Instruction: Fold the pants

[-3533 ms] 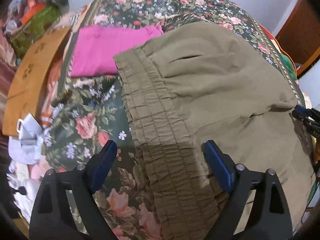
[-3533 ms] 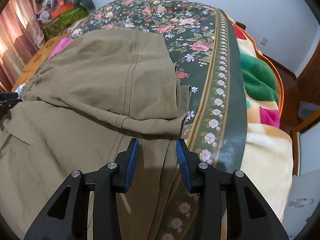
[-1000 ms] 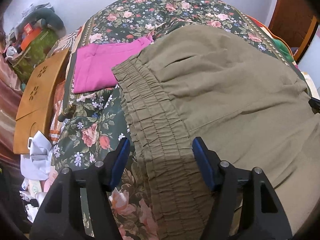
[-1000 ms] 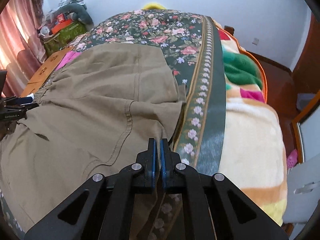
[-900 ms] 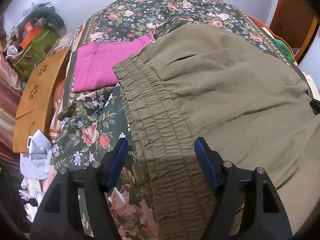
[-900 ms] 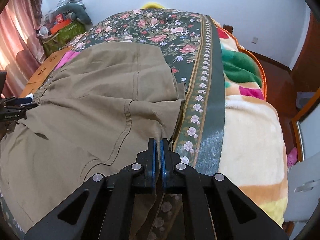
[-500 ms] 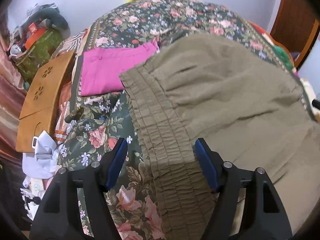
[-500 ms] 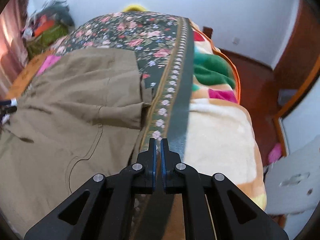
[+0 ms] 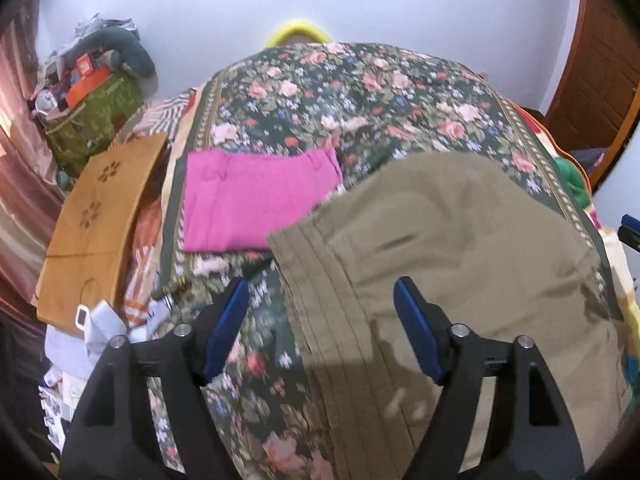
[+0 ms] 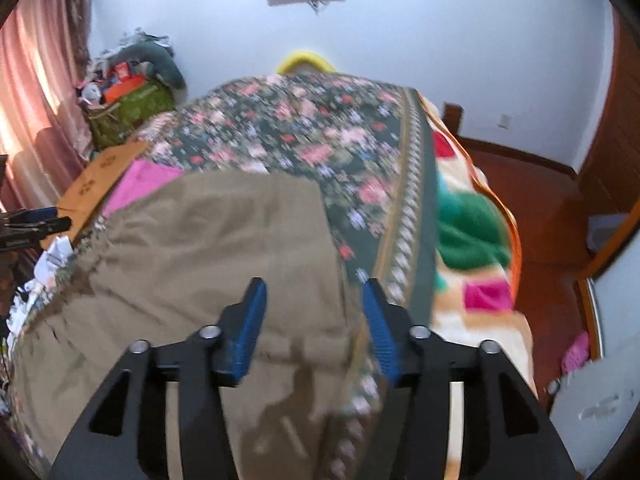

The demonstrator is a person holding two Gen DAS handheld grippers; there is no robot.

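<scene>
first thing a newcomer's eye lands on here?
The olive pants folded on the flowered bedspread fill both views. Beyond their waistband lies a bright pink folded garment. The left gripper and right gripper hang above the pants, jaws opening, pressing on nothing.

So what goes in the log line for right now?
pants: folded on bed | left tongs: opening, empty | right tongs: opening, empty

Pants (image 9: 460, 240) lie on bedspread (image 9: 360, 92), folded garment (image 9: 256, 204) behind-left.
</scene>
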